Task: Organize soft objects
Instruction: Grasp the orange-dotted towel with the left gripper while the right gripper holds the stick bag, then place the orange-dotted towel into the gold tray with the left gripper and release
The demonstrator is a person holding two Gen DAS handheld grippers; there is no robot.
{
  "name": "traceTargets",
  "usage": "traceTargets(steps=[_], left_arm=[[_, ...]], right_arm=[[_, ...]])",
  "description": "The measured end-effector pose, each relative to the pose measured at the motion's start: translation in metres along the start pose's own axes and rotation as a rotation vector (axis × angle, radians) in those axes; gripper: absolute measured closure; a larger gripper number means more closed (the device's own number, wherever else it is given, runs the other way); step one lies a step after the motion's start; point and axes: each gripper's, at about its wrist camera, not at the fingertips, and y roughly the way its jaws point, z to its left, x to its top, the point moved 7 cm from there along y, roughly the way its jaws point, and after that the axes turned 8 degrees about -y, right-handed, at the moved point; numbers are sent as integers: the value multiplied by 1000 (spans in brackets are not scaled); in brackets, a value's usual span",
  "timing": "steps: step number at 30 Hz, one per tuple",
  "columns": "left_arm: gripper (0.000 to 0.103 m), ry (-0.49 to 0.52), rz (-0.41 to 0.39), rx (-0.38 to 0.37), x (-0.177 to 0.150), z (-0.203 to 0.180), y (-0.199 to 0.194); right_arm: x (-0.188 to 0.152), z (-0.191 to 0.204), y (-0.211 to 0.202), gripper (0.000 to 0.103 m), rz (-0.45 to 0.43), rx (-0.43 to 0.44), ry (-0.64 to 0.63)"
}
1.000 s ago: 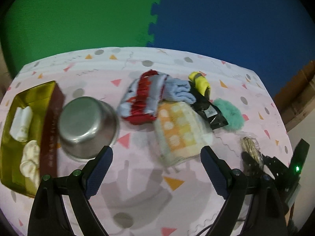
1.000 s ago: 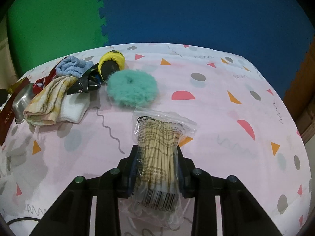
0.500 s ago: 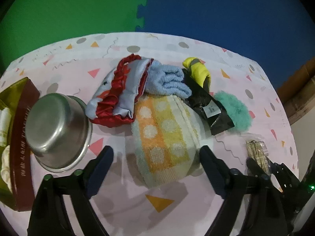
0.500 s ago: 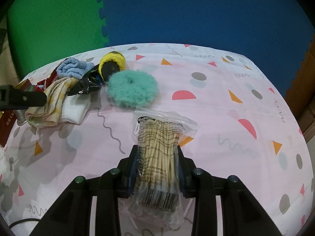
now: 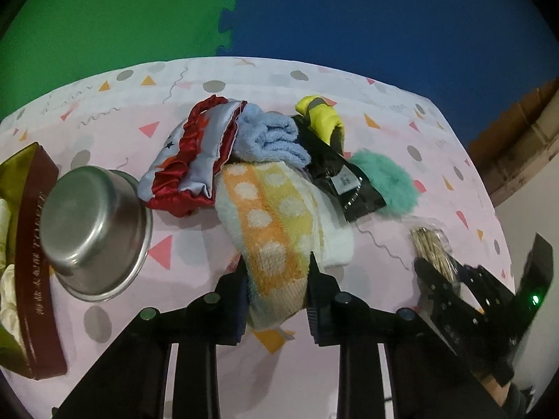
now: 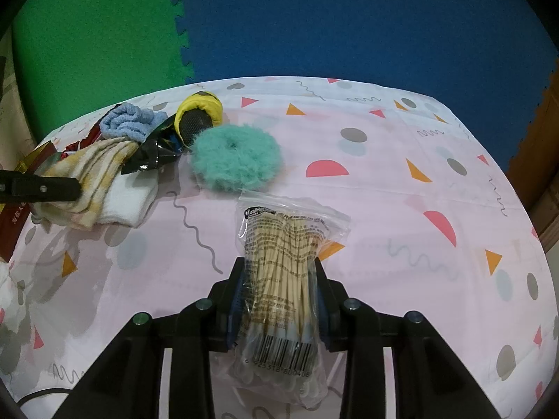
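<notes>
Left gripper [image 5: 276, 279] had just been closing and its jaws now pinched the near end of the orange-and-yellow dotted towel [image 5: 269, 223], pads pressed into the pile on both sides. Right gripper [image 6: 279, 300] was clamped on the clear bag of cotton swabs [image 6: 283, 279], bag upright between the fingers, barcode end toward the camera, printed end lying out on the tablecloth [image 6: 401, 181].

Towel lay folded on the pink patterned cloth, stretching away from the left jaws toward the pile of soft things. Its far end touched the red-and-silver satin cloth [image 5: 195, 160] and the rolled blue towel [image 5: 269, 136]. White underside of the towel showed on its right edge. Black foil packet [image 5: 342, 181] sat just beside it on the right, partly over the teal fluffy pad [image 5: 387, 181]. Yellow glove-like item [image 5: 321, 118] lay behind the packet, touching it.

Steel bowl [image 5: 91, 234] rested tilted on its side at the left, leaning against a dark red box [image 5: 35, 262] with gold lining; whitish items inside the box, too cropped to tell what. In the left wrist view the right gripper showed at lower right with the swabs in it. Green and blue foam mats [image 6: 314, 28] stood behind the table.
</notes>
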Motion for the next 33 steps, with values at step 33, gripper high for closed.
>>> traceTargets(steps=[33], left_arm=[[79,-58,-199,275,29,140,-113]], right_arm=[[1,0,0,68,0,0,1]])
